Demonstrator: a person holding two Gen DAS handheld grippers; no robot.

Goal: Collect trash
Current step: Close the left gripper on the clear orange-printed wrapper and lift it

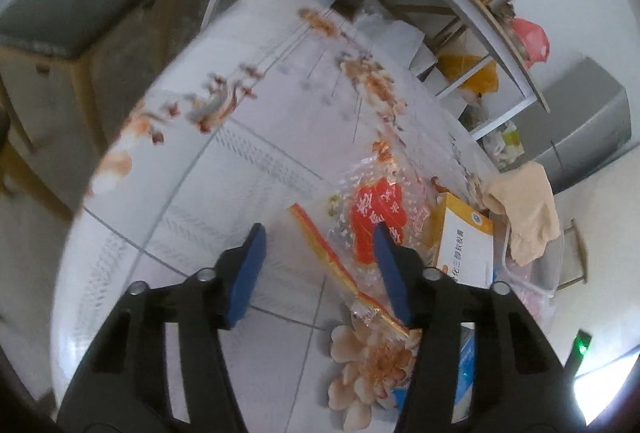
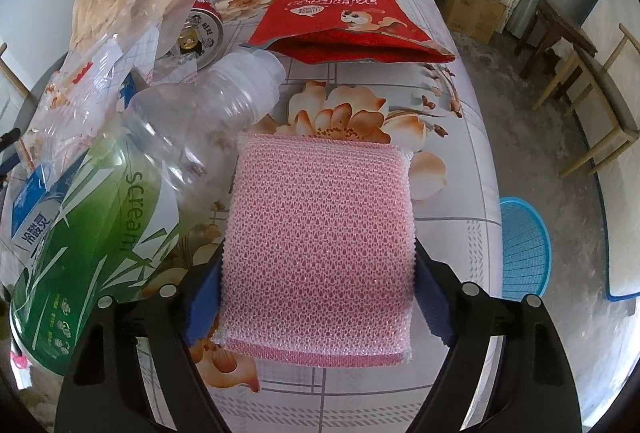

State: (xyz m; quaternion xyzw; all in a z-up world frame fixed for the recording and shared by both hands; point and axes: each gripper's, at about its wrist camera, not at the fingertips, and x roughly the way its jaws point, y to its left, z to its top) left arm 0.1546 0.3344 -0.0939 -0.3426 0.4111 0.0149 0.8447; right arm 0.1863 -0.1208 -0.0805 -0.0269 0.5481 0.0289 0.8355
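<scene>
Right wrist view: right gripper (image 2: 318,269) pinches a pink mesh sponge (image 2: 318,233), blue pads pressed on both its sides, above the floral tablecloth (image 2: 460,161). Beside it on the left lies a clear plastic bottle (image 2: 160,161) with a green label; behind, a red snack bag (image 2: 344,21) and a can (image 2: 204,33). Left wrist view, blurred: left gripper (image 1: 318,245) partly spread, nothing between the pads; a clear wrapper with red print (image 1: 376,209) lies just beyond its right finger.
</scene>
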